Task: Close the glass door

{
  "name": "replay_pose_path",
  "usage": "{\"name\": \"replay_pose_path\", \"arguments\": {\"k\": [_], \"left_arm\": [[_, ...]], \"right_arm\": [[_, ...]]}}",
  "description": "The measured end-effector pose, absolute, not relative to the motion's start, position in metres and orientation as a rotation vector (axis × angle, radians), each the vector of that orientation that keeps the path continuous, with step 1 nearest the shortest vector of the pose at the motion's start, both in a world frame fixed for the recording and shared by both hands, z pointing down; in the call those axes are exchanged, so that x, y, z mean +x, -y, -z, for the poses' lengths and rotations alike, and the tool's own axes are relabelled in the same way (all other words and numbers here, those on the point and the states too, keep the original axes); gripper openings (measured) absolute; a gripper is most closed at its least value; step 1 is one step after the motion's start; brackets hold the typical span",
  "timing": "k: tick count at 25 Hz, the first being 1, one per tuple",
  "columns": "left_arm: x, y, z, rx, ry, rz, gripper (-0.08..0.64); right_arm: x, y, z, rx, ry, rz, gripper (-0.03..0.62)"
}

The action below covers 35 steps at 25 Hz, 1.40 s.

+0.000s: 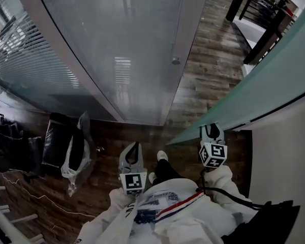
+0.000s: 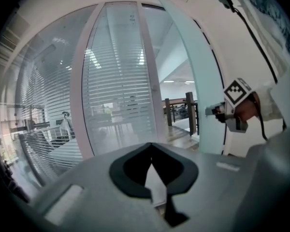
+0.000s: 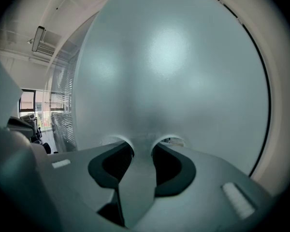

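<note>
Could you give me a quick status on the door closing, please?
Right gripper jaws clamped on the edge of the glass door. Left gripper shut, empty. Door stands open. Nothing visible blocking the doorway.

In the head view the glass door [image 1: 259, 85] runs out past the right edge, so its full width is unseen. How the right hand-held gripper [image 1: 212, 130] meets its edge is too small to tell there. In the right gripper view the frosted pane hazes everything beyond it. The black chairs [image 1: 10, 146] at the left and the dark wooden furniture [image 1: 254, 14] far right are cut off.
</note>
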<state>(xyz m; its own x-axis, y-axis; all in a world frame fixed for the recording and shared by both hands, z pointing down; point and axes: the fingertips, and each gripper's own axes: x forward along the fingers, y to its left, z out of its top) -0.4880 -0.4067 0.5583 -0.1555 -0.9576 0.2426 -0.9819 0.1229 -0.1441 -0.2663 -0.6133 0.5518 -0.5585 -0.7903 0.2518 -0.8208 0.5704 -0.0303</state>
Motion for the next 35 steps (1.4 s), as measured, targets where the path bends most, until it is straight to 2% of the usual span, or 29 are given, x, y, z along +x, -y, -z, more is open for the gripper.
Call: {"name": "replay_pose_path", "arguments": {"k": [9,26,35], "left_arm": [[-0.521,0.456,-0.544,2.039,2.285,-0.494,0.003],[-0.521,0.534,-0.536,2.102,2.227,-0.546,0.003],[-0.521,0.556,-0.569,2.141,2.089,-0.548,0.003]], "right_arm": [[-0.293,0.638,-0.556,1.390,2.602,-0.223,0.138],[-0.328,0.686,-0.552,1.390,2.594,-0.229,0.135],[-0.334,0.698,-0.554,1.436,2.565,-0.228,0.137]]}}
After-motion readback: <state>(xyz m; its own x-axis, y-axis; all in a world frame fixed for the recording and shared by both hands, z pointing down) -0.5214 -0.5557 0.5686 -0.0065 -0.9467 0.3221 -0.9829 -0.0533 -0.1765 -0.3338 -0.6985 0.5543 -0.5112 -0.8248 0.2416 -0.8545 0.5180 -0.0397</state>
